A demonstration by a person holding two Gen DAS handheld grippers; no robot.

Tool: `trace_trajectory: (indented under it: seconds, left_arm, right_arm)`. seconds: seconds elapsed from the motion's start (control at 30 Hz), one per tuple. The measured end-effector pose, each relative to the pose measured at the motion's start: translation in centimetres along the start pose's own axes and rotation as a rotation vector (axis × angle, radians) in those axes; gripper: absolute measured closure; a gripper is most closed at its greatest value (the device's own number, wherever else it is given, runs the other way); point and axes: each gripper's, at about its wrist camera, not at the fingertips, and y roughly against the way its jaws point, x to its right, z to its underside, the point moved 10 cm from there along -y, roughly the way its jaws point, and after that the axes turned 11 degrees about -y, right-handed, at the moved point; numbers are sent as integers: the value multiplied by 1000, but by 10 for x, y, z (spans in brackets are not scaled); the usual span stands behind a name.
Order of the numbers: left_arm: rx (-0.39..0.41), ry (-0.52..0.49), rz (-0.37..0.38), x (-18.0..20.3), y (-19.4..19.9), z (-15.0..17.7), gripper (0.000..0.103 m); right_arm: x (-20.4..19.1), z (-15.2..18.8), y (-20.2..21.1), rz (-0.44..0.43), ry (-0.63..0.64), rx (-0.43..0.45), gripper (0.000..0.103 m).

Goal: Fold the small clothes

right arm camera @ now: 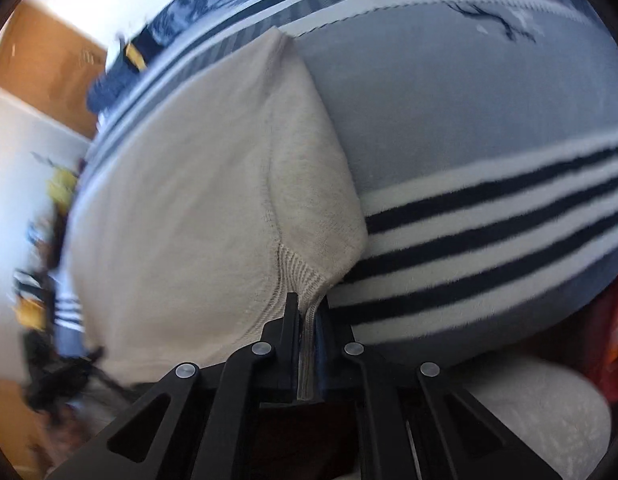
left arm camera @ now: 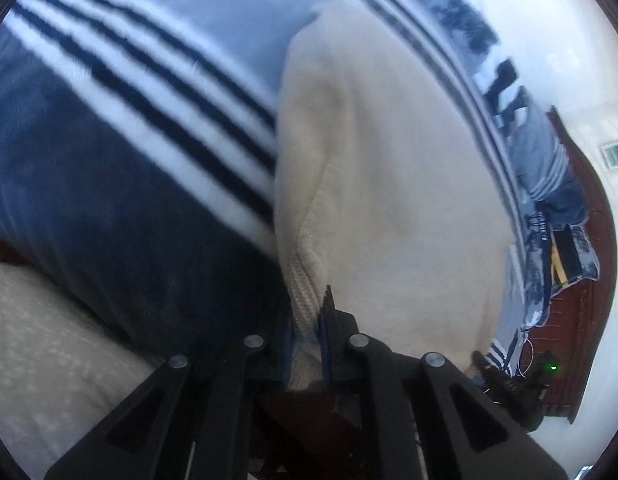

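Striped blanket [left arm camera: 141,128]: blue-grey plush with navy and white bands, covering the work surface and serving as the bed for the fold. A pale speckled cushion [left arm camera: 41,360] lies at its near edge.

Cream knit garment [right arm camera: 181,208]: small, spread flat on the blanket, its ribbed hem [right arm camera: 305,280] drawn toward both cameras. Judged light, soft and limp; it will sag and drape between any two holds, with no stiffness to keep a crease until it is laid down. The fleecy face looks grippy rather than slick and not fragile. The ribbed hem, being denser, is the soundest place to take hold, one corner per tool.

Left gripper [left arm camera: 315,332]: low, pointing along the blanket; jaws closed tight on the ribbed edge [left arm camera: 305,300], cloth pinched between them.

Right gripper [right arm camera: 307,340]: same low, level pose; jaws clamped on the rib, a strip of hem showing between the fingers.

Both views are motion-blurred at the margins.
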Motion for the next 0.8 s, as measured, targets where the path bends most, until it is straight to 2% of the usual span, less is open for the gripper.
trace_trajectory:
  seconds: [0.1,0.17,0.2,0.23,0.3,0.37,0.47,0.53,0.57,0.7,0.8]
  left_arm:
    - [-19,25,-7,-5,-9,4,92]
    - [-24,45,7,-8,-12,7,92]
    - [-24,59,22,-10,-11,8,92]
    - [-25,80,43,-14,-9,11,92]
    - [-27,120,83,-19,-8,16,92]
    - [-31,152,123,-25,-6,20,92]
    - [-29,150,158,-21,-7,20,92]
    - [-30,131,160,-24,-6,23,92]
    - [-31,121,159,-24,-6,23,92]
    - [-34,96,166,-17,-10,17,92]
    - [-43,134,246,-19,-9,18,92]
  right_arm:
    - [2,4,4,33,23,13,93]
    - [4,2,24,69,12,72,90]
    - [4,3,43,79,-12,130,86]
    - [1,7,55,63,-26,157,83]
    - [-21,19,74,-21,-14,172,67]
    - [-68,25,85,-86,75,156,36]
    - [-149,27,95,-162,234,120,18]
    - [-211,30,90,-249,338,59,18]
    - [-228,36,85,-255,360,37,18]
    - [-311,40,36,-237,469,-121,18]
    - [-363,37,-9,-184,541,-226,18]
